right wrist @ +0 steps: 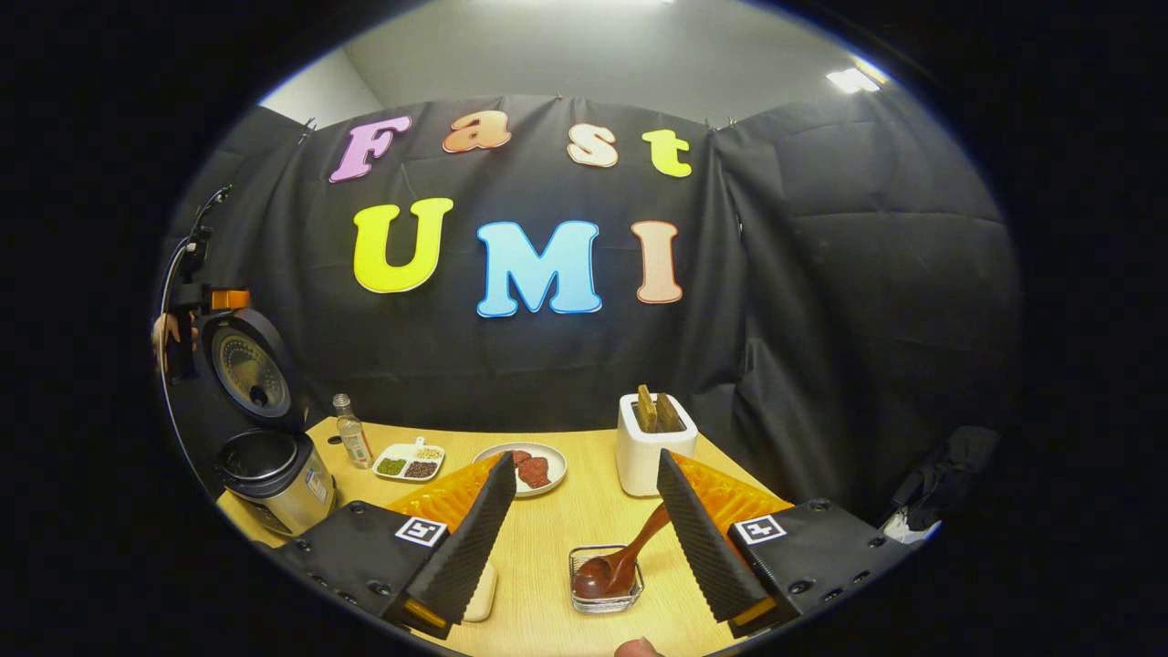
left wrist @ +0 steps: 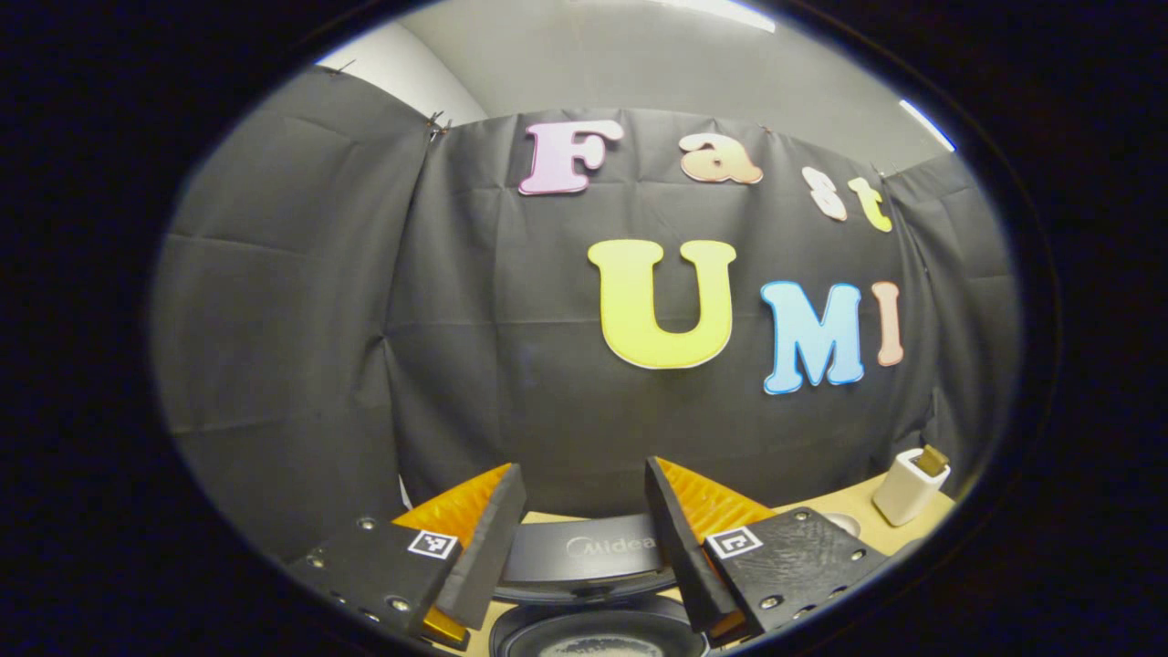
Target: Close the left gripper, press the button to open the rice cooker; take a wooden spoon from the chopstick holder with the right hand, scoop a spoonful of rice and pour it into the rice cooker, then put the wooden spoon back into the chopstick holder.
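**Lid up, spoon waiting in a dish**

Nearest, the right gripper (right wrist: 579, 538) hangs over the table (right wrist: 566, 529) with its jaws wide and empty. Just beyond its fingertips sits a small clear dish (right wrist: 604, 584) with the wooden spoon (right wrist: 620, 561) lying in it, bowl down, handle slanting up toward the right finger. Whether the dish holds rice I cannot tell. Farther back stands the white chopstick holder (right wrist: 655, 447), with two wooden handles poking out of it. A plate (right wrist: 522, 467) and a divided tray (right wrist: 409, 461) lie to its left, a small bottle (right wrist: 351, 431) past them.

At the far left the rice cooker (right wrist: 274, 474) stands open, lid raised. The left gripper (left wrist: 584, 534) hovers right above it, jaws parted, gripping nothing.

The button step looks done; fetching the spoon seems in hand. Next the right gripper would need to drop, straddle the slanted handle and close squarely, so the spoon doesn't twist.
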Demonstrator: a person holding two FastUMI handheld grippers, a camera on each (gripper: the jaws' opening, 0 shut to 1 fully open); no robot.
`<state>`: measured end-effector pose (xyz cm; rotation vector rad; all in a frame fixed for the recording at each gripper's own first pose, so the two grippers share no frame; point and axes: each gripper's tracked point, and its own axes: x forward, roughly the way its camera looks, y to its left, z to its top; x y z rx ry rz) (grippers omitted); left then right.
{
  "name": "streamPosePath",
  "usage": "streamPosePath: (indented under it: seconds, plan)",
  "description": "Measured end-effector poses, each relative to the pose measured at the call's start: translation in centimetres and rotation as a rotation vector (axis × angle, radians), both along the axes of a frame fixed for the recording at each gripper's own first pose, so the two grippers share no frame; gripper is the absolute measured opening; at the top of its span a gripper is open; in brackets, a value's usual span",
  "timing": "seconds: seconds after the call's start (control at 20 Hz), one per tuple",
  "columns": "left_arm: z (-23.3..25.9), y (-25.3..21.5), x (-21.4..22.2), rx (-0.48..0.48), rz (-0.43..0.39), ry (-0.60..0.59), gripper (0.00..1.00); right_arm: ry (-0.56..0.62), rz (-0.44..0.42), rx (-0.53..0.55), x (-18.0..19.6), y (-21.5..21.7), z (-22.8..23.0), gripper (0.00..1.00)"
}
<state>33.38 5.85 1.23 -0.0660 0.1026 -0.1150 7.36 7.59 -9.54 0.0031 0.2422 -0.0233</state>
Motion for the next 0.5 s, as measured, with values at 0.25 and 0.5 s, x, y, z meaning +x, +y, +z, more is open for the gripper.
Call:
streamPosePath:
  seconds: [0.25, 0.5]
  plan:
    - [-1.4, 0.1, -4.4, 0.009, 0.026, 0.014, 0.82, 0.001, 0.013, 0.034, -0.2, -1.6, 0.3, 0.99]
    - [-3.7, -0.2, -8.6, 0.015, 0.035, 0.05, 0.83, -0.019, 0.053, 0.036, -0.1, -2.3, 1.1, 0.98]
